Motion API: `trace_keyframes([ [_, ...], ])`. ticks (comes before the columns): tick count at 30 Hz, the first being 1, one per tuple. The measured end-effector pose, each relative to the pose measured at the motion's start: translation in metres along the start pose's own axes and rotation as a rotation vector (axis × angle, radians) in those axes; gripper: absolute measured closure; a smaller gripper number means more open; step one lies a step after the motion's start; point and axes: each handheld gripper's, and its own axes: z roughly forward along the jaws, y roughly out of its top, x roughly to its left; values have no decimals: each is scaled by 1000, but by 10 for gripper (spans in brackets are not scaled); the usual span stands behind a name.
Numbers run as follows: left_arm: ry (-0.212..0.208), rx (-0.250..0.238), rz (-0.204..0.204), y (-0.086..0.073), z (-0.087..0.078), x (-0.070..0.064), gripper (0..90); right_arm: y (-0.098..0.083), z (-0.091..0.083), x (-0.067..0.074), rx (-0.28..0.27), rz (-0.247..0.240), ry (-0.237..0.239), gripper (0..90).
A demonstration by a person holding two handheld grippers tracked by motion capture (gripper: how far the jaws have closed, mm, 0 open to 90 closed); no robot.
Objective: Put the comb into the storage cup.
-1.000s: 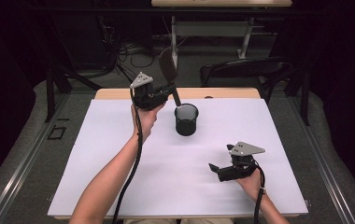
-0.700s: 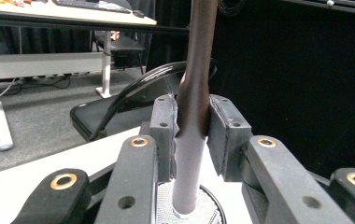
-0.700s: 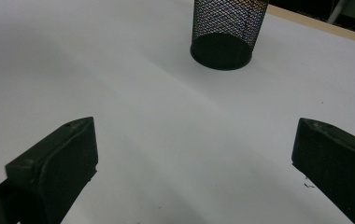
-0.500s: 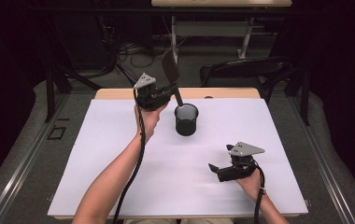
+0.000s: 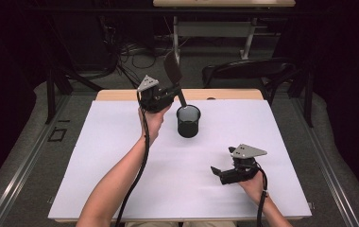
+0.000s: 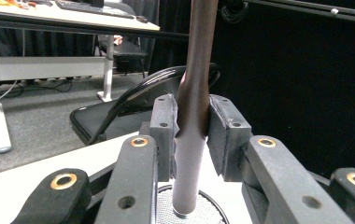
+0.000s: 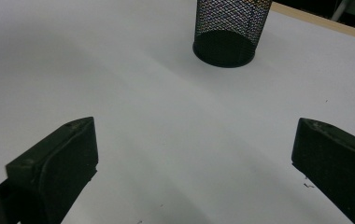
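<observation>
left gripper (image 5: pixel 172 91): fingers pinching spatula (image 5: pixel 173 71), shifted right | right gripper (image 5: pixel 221 171): spread, unmoved

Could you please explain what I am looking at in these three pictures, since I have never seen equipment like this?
There is no robot here: a person sits at a white table and holds a hand-operated, two-jaw gripper in each hand. The high view looks down from above the person's side. The other two pictures come from small cameras riding on each gripper, looking along its black jaws.

On the table stands a black mesh cup. The left gripper is shut on the handle of a dark spatula, whose lower end reaches down into the cup while its blade points up. The right gripper rests low over the table nearer the person, jaws wide open and empty, facing the cup.
</observation>
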Motion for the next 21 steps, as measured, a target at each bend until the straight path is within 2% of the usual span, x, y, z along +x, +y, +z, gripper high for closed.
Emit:
trace_keyframes([
  [8, -1, 16, -27, -12, 6, 3, 727, 0, -1, 0, 0, 0, 1, 1],
  [16, -1, 34, -21, -18, 9, 2, 727, -1, 0, 0, 1, -3, -2, 3],
  [21, 4, 19, -27, -20, 10, 3, 727, 0, 0, 0, 1, -5, 0, 3],
])
